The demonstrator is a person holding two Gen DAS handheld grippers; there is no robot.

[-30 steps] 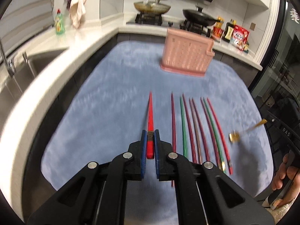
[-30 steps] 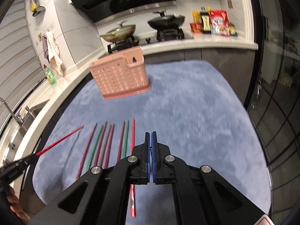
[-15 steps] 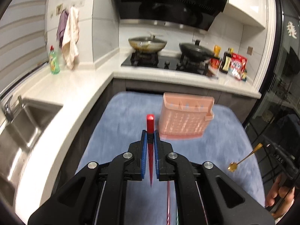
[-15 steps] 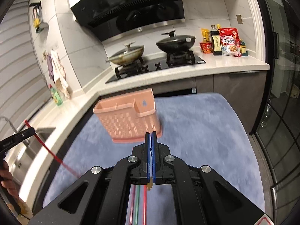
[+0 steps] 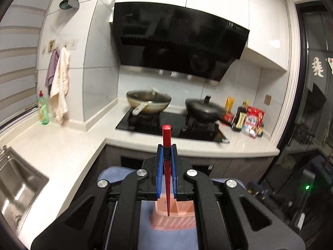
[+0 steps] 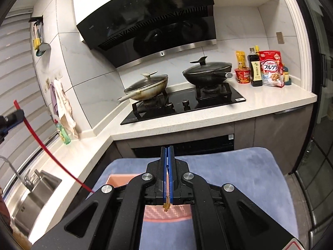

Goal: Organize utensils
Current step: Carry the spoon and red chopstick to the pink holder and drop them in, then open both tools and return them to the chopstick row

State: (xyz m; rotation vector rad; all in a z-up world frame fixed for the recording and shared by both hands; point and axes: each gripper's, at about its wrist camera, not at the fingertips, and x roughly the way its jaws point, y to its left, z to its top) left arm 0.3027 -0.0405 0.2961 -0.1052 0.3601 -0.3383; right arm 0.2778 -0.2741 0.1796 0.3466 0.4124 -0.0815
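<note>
— Left gripper point(image 5: 166, 152)?
— Clamped on red chopstick point(image 5: 167, 166), held upright, tip over pink basket point(image 5: 172, 218) on blue mat point(image 6: 239, 166)

— Right gripper point(image 6: 167, 152)?
— Pinched tight on gold utensil point(image 6: 166, 206), end poking out above basket

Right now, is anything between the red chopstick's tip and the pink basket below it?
Nothing visible: the red chopstick, clamped in the left tongs, points down at the open pink utensil basket.

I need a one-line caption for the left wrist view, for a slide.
Left gripper holds a red chopstick upright, its tip over the pink basket, facing the stove.
</note>
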